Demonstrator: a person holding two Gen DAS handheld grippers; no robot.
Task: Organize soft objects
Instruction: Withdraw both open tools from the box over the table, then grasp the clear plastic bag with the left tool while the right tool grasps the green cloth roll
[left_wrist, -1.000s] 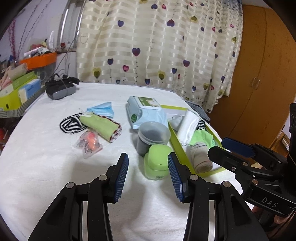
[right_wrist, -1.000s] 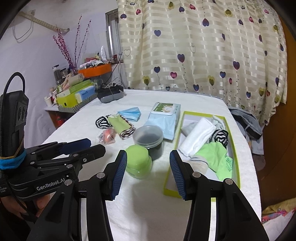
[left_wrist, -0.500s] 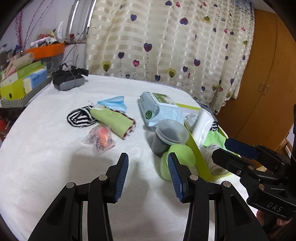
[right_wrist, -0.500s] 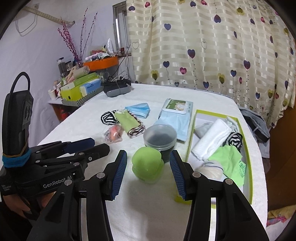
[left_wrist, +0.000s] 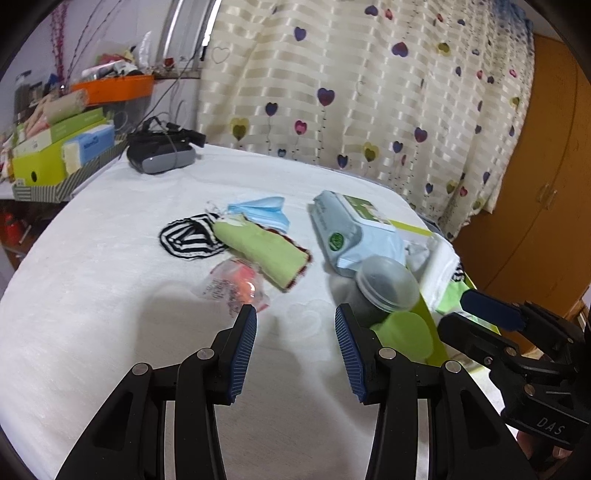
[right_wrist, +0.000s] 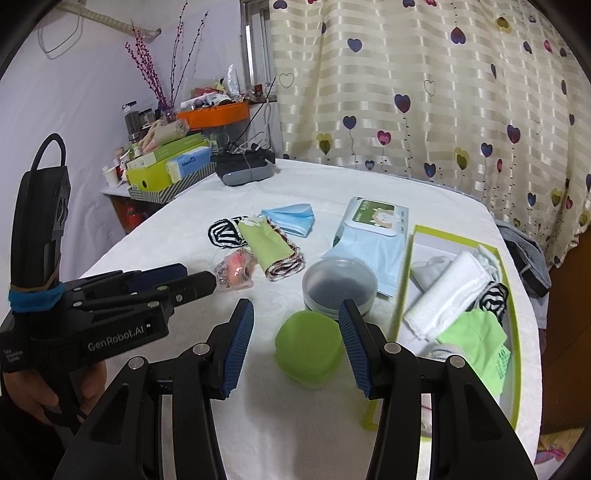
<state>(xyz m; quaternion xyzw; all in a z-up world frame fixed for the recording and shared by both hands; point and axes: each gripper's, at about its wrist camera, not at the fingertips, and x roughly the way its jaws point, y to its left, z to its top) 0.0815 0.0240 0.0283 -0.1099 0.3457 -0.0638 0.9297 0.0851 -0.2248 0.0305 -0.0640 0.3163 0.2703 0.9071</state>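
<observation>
left tongs (right_wrist: 195, 284) body: the words "GenRobot.AI" in pale letters on the black side, seen from the right wrist camera; smaller print lower down is too tiny to read
right tongs (left_wrist: 476, 314) body: the letters "DAS" in pale print on the black side, seen from the left wrist camera
blue box (right_wrist: 192, 161) on the shelf: a white word, starts like "Manhua", too blurry to be sure
wipes pack (right_wrist: 376, 218): green label with print, too small to read

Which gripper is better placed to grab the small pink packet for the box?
Left, likely. The left gripper is open and aimed beside the pink packet; the right gripper frames the green jar.
</observation>
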